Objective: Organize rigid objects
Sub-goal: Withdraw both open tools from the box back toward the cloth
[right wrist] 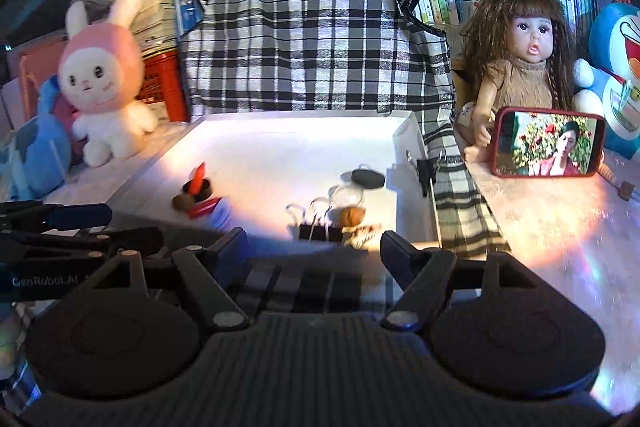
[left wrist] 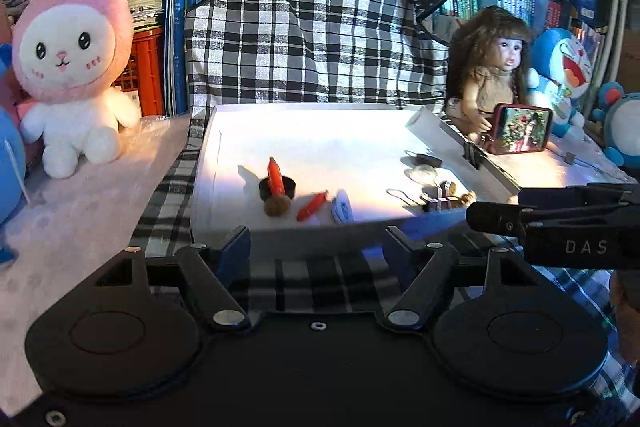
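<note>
- start of the sorting, by my reading: both hand-held grippers, left (left wrist: pixel 316 239) and right (right wrist: pixel 312 247), hang with fingers apart and empty at the near edge of the white tray (left wrist: pixel 224 131).
- small items lie near the tray's front edge: red pieces (left wrist: pixel 312 205) near the left, binder clips (right wrist: pixel 320 231) near the right.
- next move likely calls for easing over one item and closing squarely.
- glare washes out the tray; the tiny pieces by the clips are unclear.

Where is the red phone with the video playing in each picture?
Left wrist view: the red phone stands at the right, leaning against the doll, just beyond the white tray's right wall.
Right wrist view: the red phone is right of centre and looks bigger, again in front of the doll.
Shared landmark: the pink bunny plush sits at the left in both.
</note>
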